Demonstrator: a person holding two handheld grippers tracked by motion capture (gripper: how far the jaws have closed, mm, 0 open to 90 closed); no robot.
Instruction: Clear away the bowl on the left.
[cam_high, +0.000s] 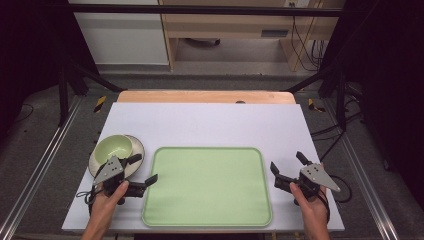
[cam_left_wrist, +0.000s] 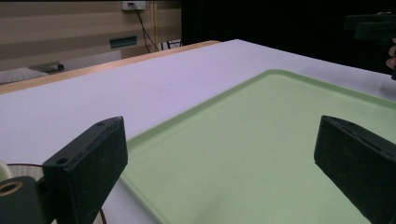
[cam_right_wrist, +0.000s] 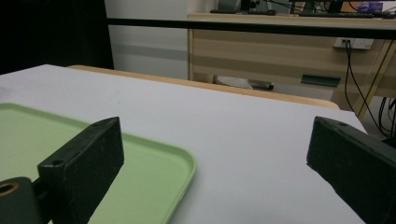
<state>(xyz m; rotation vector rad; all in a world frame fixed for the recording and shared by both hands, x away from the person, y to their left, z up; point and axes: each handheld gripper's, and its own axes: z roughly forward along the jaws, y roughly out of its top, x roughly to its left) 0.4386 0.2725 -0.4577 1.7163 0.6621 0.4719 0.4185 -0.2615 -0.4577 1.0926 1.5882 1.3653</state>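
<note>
The pale green ceramic bowl sits upright and empty on a cream round plate with a dark rim at the near left of the white tabletop, just beyond the left hand-held gripper, whose jaws stand released with nothing between them. That hand is much the nearer; the right hand-held gripper, likewise released and empty, hangs well apart past the right edge of the light green rounded rectangular plastic tray. The tray holds nothing and lies with its long axis left to right between the two.
</note>
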